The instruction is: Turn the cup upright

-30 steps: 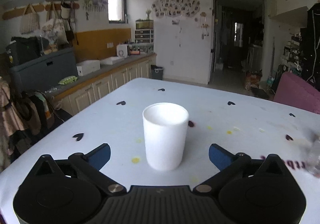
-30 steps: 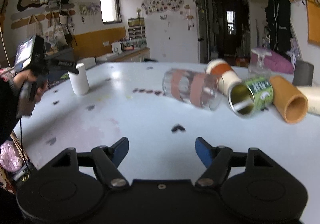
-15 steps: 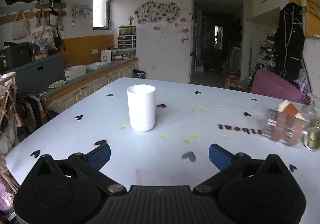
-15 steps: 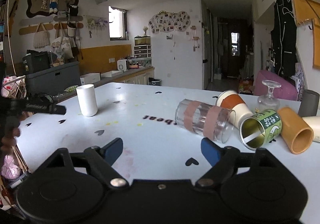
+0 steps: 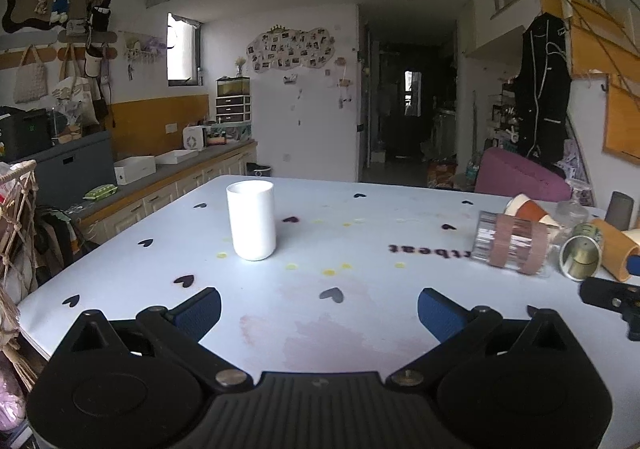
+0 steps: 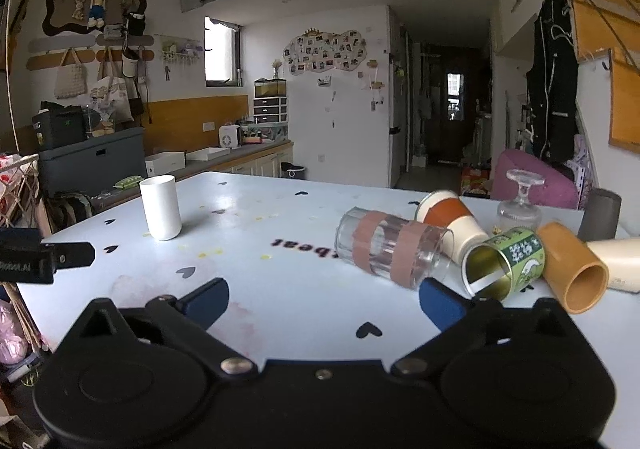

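A white cup (image 5: pixel 251 223) stands upright on the pale blue table (image 5: pixel 360 313); it also shows in the right wrist view (image 6: pixel 161 206). My left gripper (image 5: pixel 319 307) is open and empty, well back from that cup. A clear glass with two brown bands (image 6: pixel 391 249) lies on its side, also seen from the left wrist (image 5: pixel 514 247). My right gripper (image 6: pixel 324 299) is open and empty, short of the glass. Beside the glass lie a white cup with an orange sleeve (image 6: pixel 452 220), a green tin (image 6: pixel 505 265) and an orange cup (image 6: pixel 573 267).
A stemmed glass (image 6: pixel 520 199) stands upside down behind the lying cups, with a grey cup (image 6: pixel 601 213) to its right. A cream cup (image 6: pixel 618 263) lies at the far right. Cabinets and a counter (image 5: pixel 168 177) run along the left. A pink seat (image 5: pixel 520 177) is behind the table.
My left gripper has pulled back from the upright white cup, which now looks smaller and farther. My right gripper has drawn back and risen a little; the lying glass is still.
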`<state>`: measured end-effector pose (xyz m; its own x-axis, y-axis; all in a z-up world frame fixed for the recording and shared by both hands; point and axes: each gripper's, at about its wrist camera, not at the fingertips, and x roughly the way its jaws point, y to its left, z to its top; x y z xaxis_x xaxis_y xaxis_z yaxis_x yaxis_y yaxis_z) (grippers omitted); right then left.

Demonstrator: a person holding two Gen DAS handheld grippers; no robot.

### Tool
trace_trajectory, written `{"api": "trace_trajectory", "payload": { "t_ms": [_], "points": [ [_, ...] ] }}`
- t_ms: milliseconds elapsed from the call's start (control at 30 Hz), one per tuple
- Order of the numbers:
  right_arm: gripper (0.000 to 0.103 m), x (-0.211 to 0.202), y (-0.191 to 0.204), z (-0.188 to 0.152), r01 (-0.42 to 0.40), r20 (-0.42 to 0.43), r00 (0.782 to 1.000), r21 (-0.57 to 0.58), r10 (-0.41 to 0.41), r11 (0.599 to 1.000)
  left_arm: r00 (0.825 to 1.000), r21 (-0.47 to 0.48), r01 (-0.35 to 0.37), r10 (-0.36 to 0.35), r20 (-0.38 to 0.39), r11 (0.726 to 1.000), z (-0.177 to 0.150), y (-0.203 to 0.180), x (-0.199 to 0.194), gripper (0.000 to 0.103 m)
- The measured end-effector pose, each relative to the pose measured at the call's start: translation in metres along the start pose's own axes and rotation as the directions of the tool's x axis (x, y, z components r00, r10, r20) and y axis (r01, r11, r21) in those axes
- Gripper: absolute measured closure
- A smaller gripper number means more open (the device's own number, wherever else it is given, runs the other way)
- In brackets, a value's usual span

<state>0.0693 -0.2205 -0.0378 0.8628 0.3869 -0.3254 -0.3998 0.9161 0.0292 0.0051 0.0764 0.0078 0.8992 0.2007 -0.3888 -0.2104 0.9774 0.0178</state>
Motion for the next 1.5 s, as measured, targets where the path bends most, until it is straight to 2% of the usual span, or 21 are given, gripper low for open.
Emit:
{"api": "trace_trajectory", "payload": {
  "t_ms": [267,1500],
  "points": [
    [0.000,-0.0005,0.0044,0.0043,0.013,0.013,1.000,-0.022,-0.013,1.000,1.000,0.026,0.025,-0.026,0.014,0.999,-0.0039,-0.0102,-0.0096,0.000],
    [0.000,0.0004,0.0098,0.0030,0.005,0.011,1.000,-0.034,-0.005,0.999,1.000,0.018,0.022,-0.022,-0.001,1.000,-0.0069,-0.0069,-0.0083,0.000]
  ]
}}
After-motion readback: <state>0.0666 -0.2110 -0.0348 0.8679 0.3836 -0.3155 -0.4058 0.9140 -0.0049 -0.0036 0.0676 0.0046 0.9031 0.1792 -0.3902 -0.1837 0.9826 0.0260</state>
